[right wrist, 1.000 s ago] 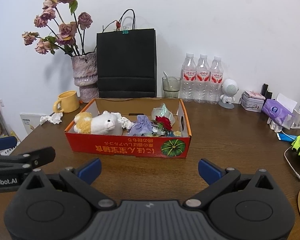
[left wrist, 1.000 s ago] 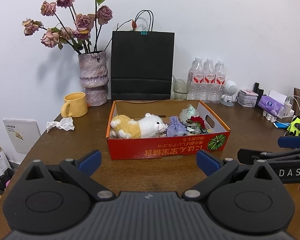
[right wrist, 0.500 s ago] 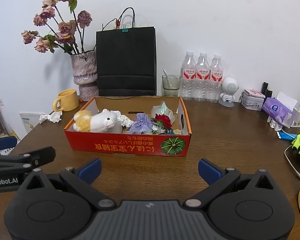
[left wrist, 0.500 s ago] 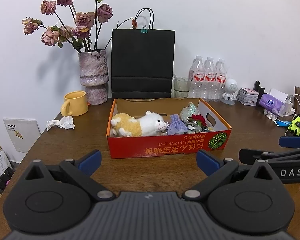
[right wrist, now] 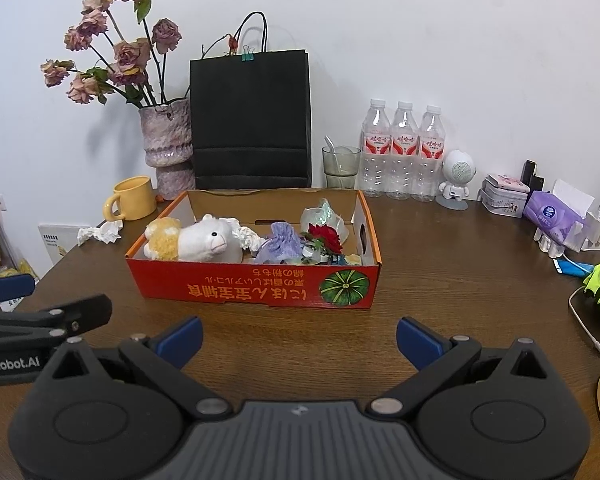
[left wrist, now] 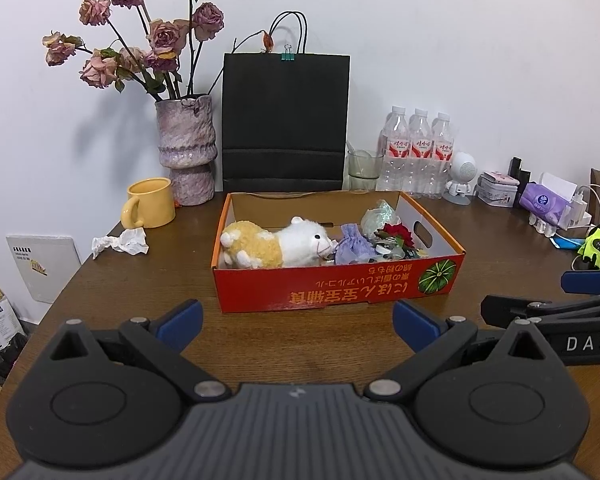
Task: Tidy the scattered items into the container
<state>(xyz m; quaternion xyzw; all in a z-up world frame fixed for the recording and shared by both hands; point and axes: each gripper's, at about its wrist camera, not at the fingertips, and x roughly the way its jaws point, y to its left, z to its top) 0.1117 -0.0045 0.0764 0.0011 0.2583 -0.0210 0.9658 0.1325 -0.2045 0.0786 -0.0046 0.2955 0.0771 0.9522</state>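
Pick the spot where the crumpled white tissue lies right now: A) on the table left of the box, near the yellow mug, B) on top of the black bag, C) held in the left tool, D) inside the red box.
A: the crumpled tissue lies on the table, outside the red box, just in front of the yellow mug.

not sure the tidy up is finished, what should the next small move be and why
Probably carry the left tool toward the crumpled tissue, which lies on the table beside the yellow mug, outside the red box. Both tools are open and empty, the right tool too, and the plush toy already lies in the box.
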